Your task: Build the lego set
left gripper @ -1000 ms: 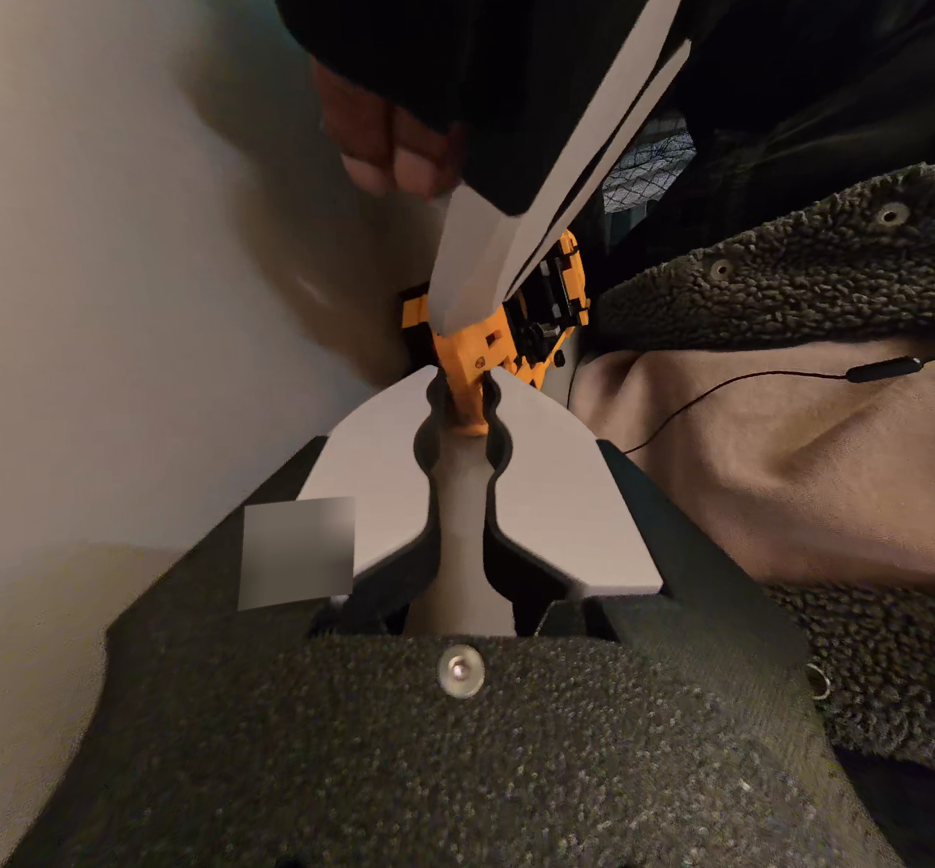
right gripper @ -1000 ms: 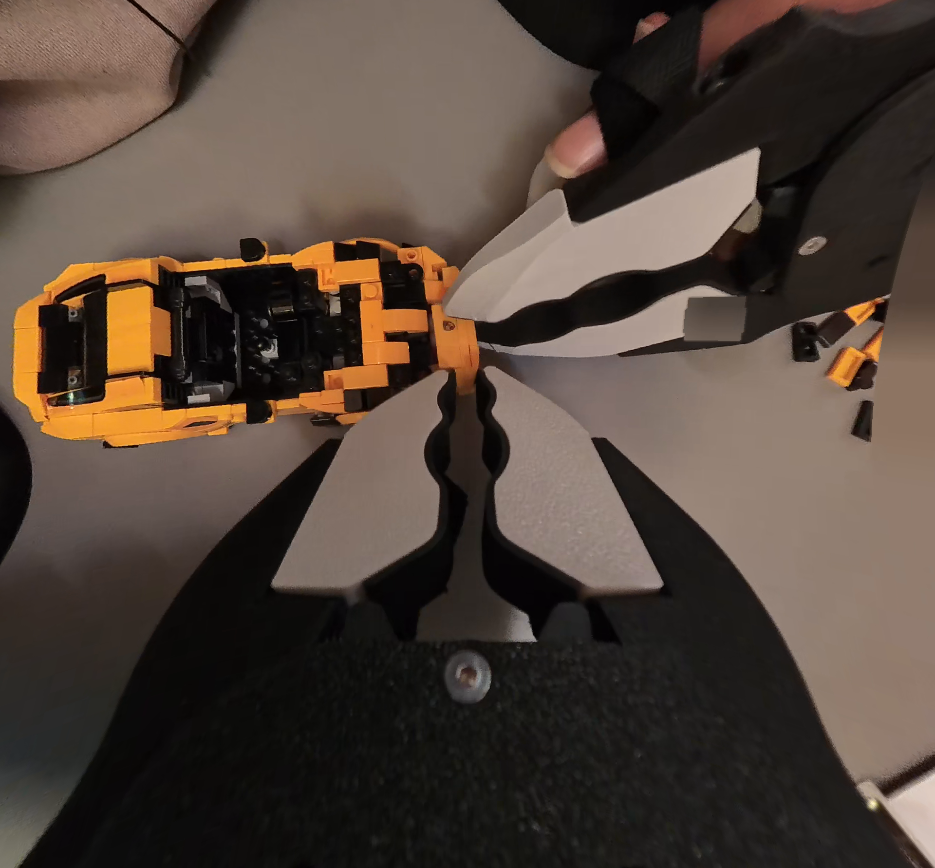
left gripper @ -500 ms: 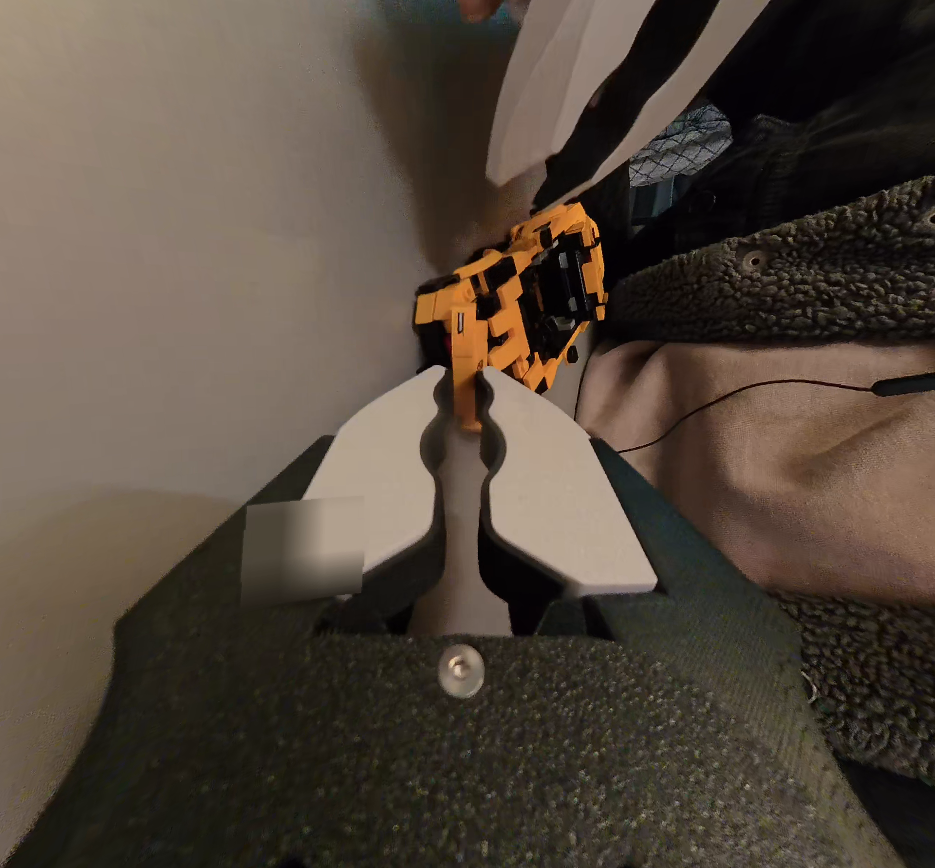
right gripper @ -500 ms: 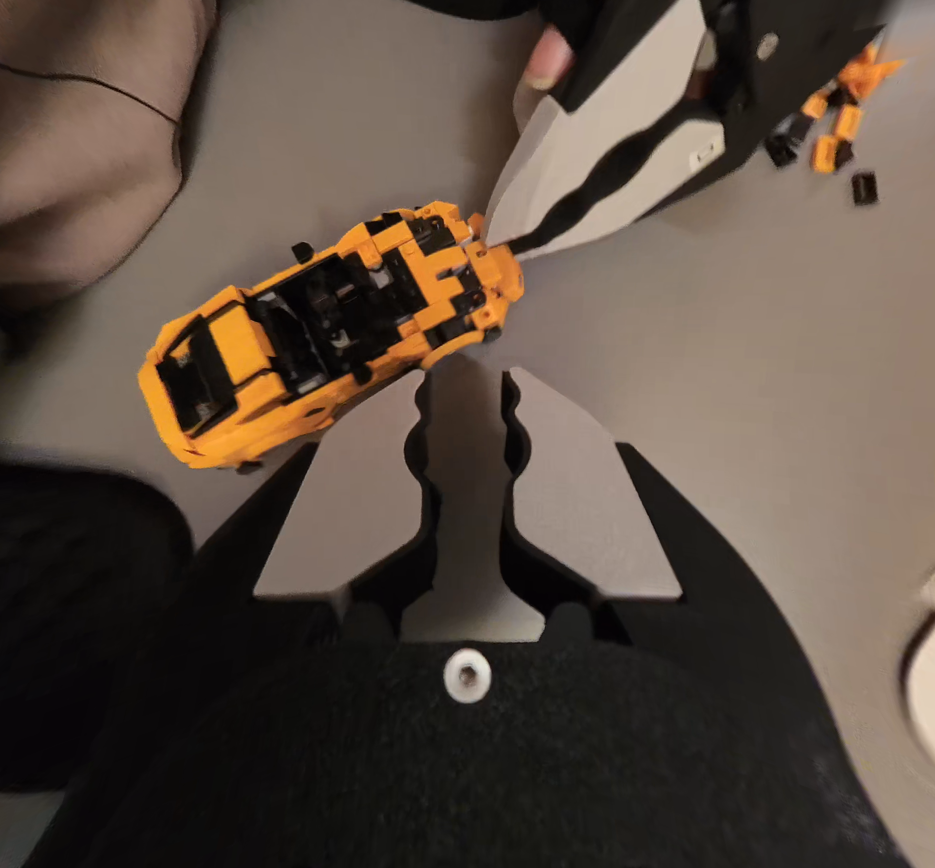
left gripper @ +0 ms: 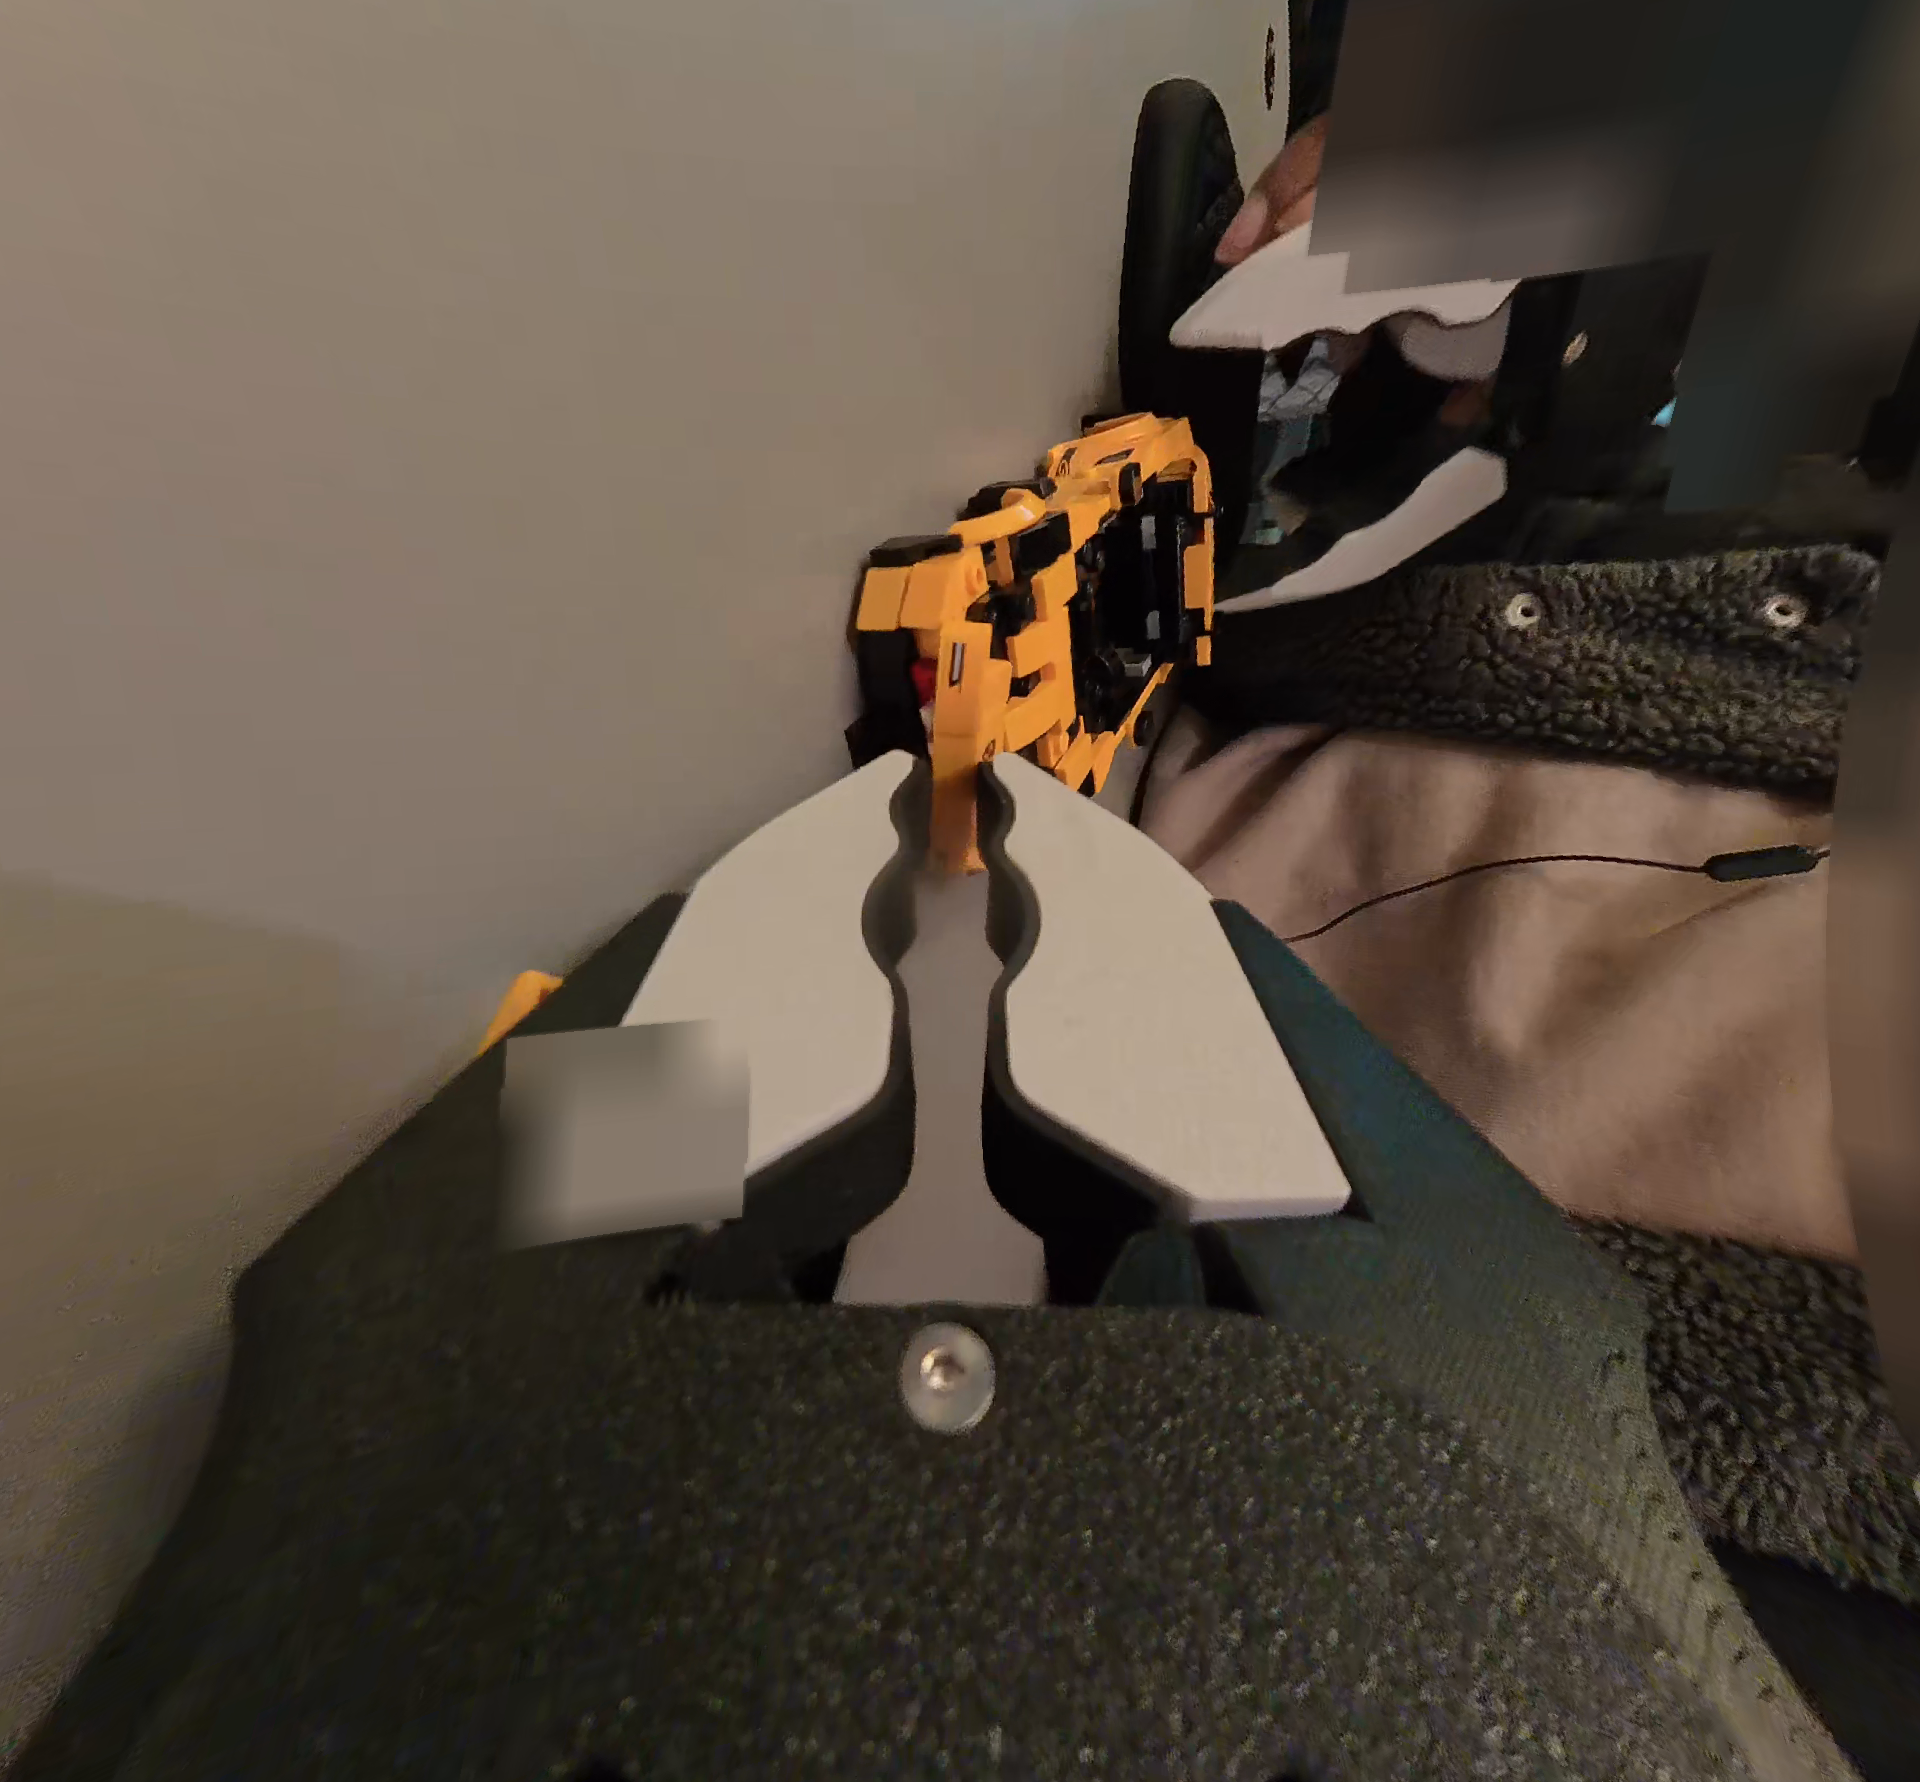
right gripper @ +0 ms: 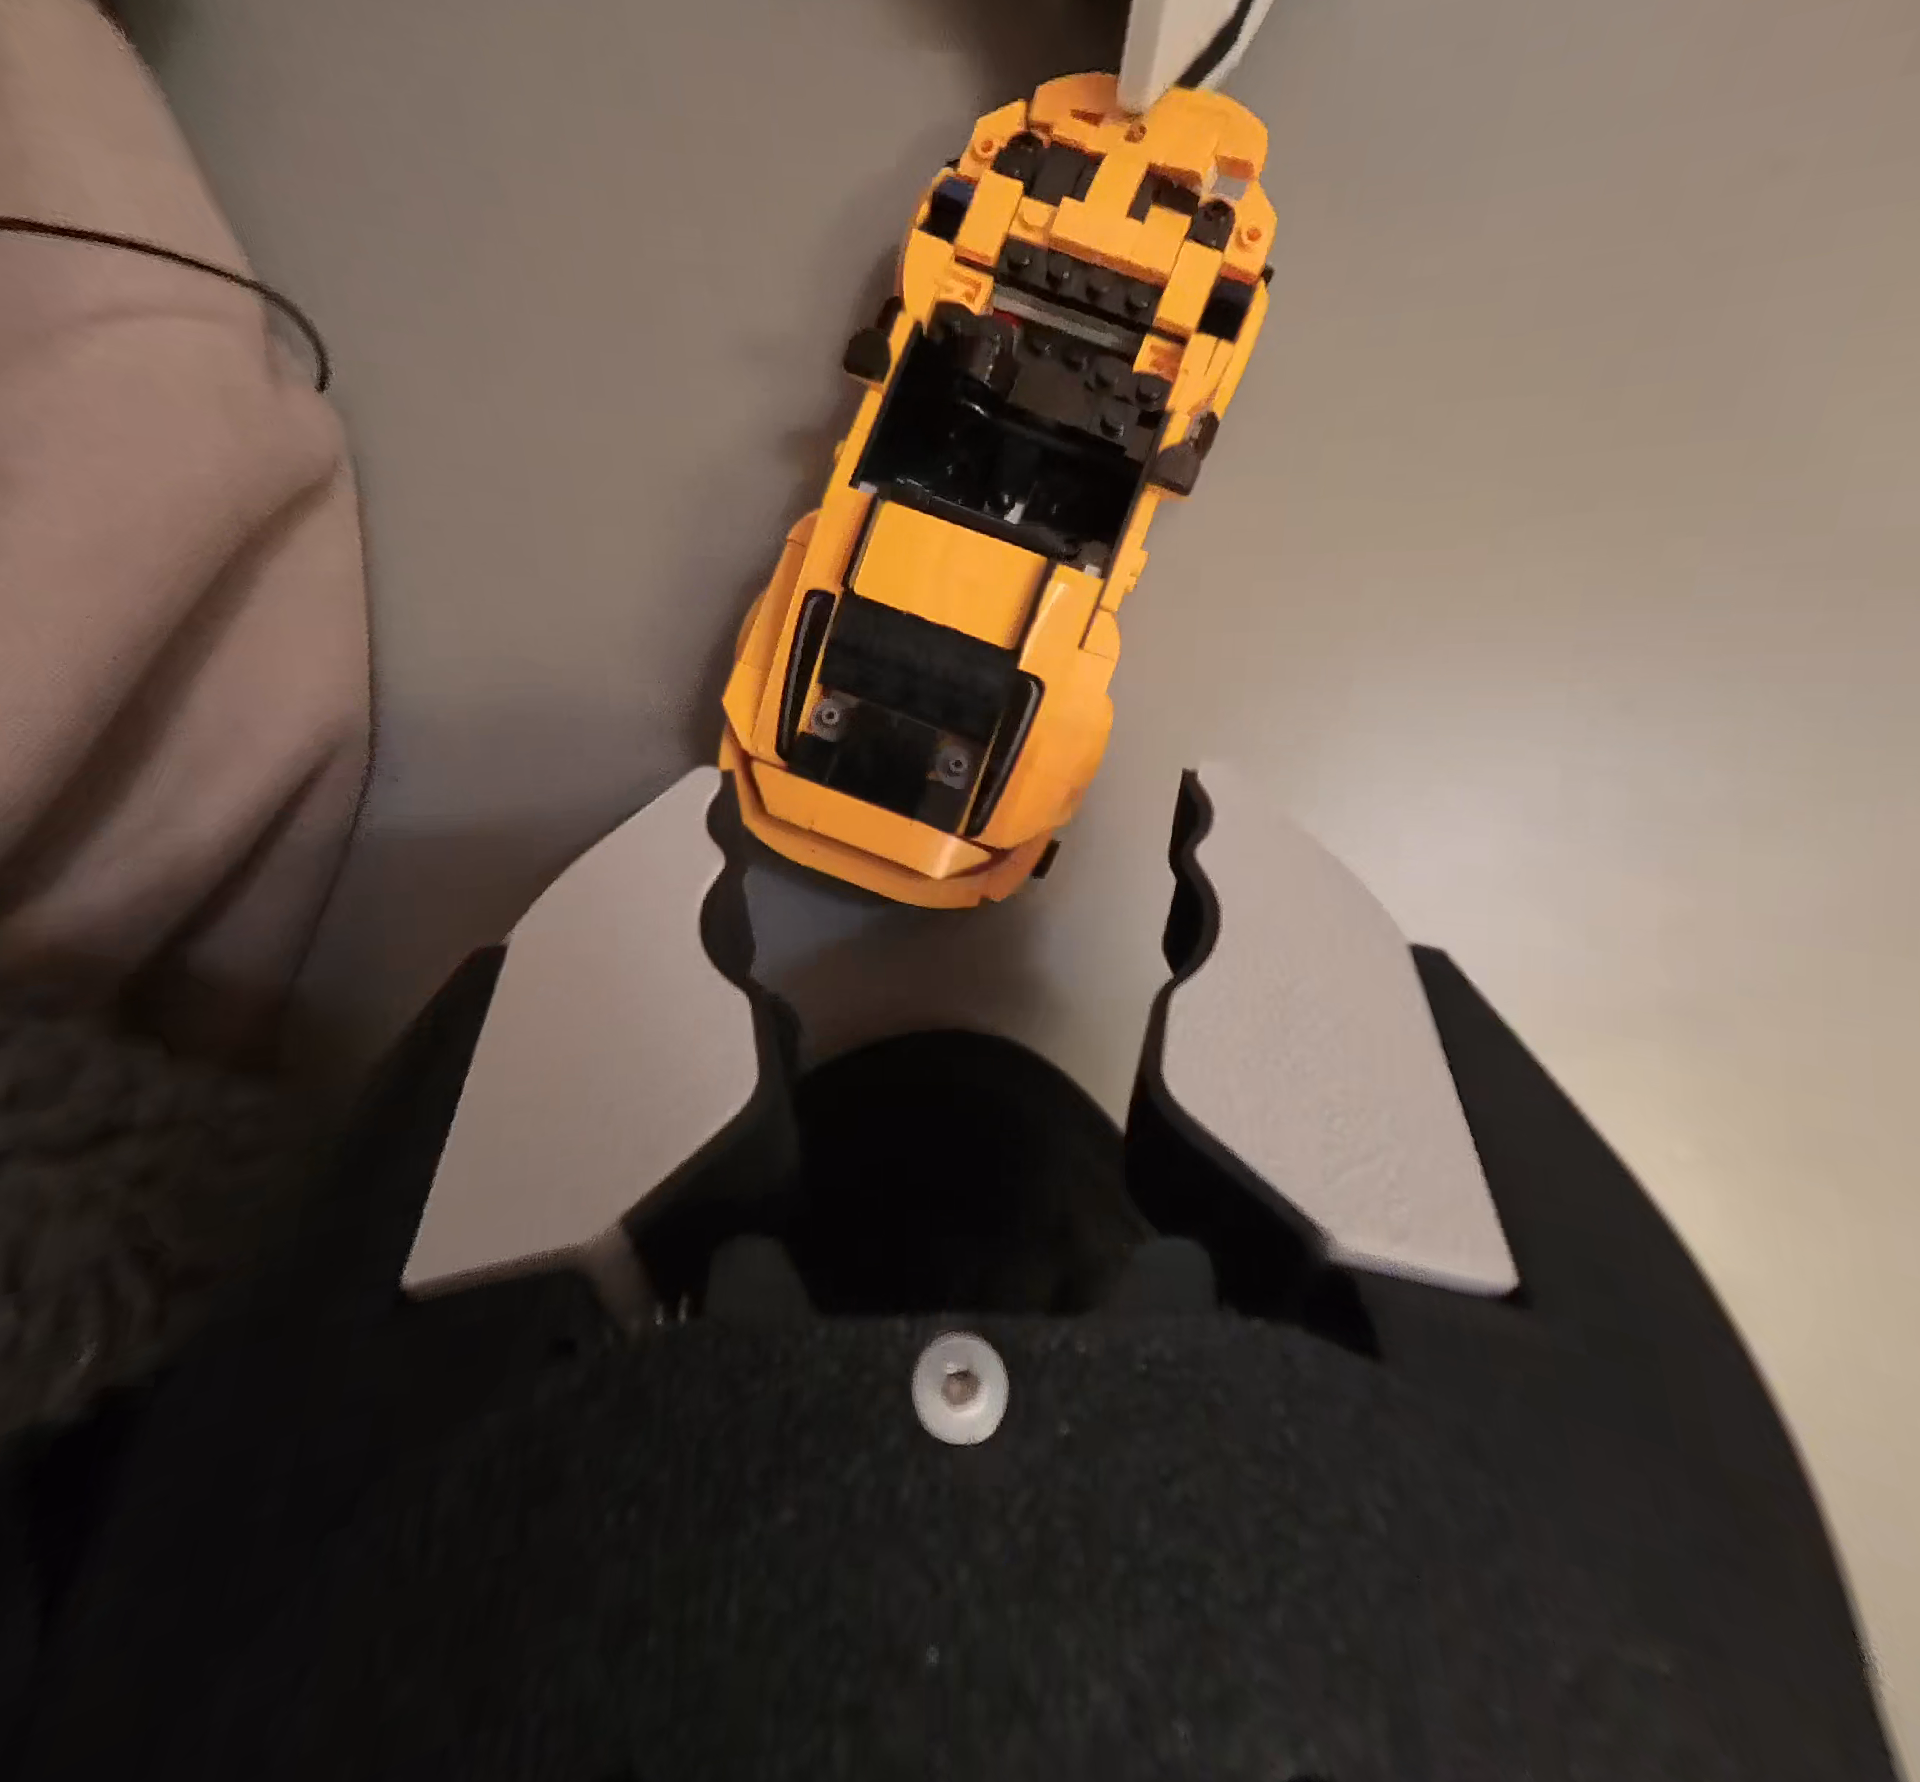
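An orange and black lego car (right gripper: 1018, 485) lies on the grey table, roof open, showing black inner parts. My left gripper (left gripper: 956, 797) is shut on a thin orange part at one end of the car (left gripper: 1039, 610). In the right wrist view it enters from the top (right gripper: 1153, 85), pinching the car's far end. My right gripper (right gripper: 951, 787) is wide open, its fingers on either side of the car's near end without clamping it. It also shows open at the upper right of the left wrist view (left gripper: 1205, 470).
A person's beige garment (right gripper: 156, 537) with a thin black cable lies left of the car, beside a dark fleece jacket (left gripper: 1558, 652). A small orange piece (left gripper: 520, 994) peeks out beside my left gripper. The grey table (right gripper: 1558, 485) stretches right of the car. Across from one pair of fingers to the other is roughly 15 centimeters.
My right gripper has left the end that the left one holds, swung round to the car's other end and opened wide. The left gripper has kept its hold and the car has turned.
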Demonstrator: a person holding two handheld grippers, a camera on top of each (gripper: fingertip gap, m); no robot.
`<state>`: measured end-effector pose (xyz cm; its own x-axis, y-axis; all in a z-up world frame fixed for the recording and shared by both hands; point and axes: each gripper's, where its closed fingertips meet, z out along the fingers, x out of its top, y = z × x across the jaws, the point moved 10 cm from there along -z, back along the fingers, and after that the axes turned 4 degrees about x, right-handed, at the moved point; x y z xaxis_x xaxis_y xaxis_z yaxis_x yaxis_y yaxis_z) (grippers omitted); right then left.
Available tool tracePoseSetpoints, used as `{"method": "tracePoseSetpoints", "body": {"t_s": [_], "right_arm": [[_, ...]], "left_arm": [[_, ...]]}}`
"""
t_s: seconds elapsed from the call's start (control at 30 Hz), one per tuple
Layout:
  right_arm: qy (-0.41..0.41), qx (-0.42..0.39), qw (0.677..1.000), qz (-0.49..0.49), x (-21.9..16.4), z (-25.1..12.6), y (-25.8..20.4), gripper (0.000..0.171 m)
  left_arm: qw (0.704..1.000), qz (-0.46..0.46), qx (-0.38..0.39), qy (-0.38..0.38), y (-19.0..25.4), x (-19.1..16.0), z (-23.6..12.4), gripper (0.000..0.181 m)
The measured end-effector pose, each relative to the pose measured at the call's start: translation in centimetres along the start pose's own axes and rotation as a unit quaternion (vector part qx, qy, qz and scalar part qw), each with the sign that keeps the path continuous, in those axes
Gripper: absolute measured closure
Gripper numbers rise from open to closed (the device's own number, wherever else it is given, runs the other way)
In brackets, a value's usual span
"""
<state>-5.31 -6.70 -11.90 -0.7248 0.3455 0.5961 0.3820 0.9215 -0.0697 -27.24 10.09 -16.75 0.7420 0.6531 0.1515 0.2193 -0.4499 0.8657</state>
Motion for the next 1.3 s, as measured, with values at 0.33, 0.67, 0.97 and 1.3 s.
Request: {"method": "tracePoseSetpoints", "body": {"t_s": [0.33,0.67,0.97,1.3], "right_arm": [[-0.005,-0.065,0.997,0.048,0.7,1.0,-1.9,0.093],[-0.034,-0.081,0.995,0.046,0.2,2.2,-2.7,0.094],[-0.023,-0.052,0.998,-0.014,-0.5,1.8,-1.0,0.093],[-0.019,-0.006,0.998,-0.062,-0.9,1.4,0.6,0.094]], "left_arm": [[0.996,-0.079,-0.026,0.015,-0.6,0.0,0.0,0.172],[0.993,-0.113,-0.019,0.010,-0.4,0.2,0.3,0.173],[0.987,-0.155,-0.038,-0.028,-0.5,0.8,0.4,0.173],[0.980,-0.183,-0.070,-0.023,-0.3,0.3,0.6,0.174]]}}
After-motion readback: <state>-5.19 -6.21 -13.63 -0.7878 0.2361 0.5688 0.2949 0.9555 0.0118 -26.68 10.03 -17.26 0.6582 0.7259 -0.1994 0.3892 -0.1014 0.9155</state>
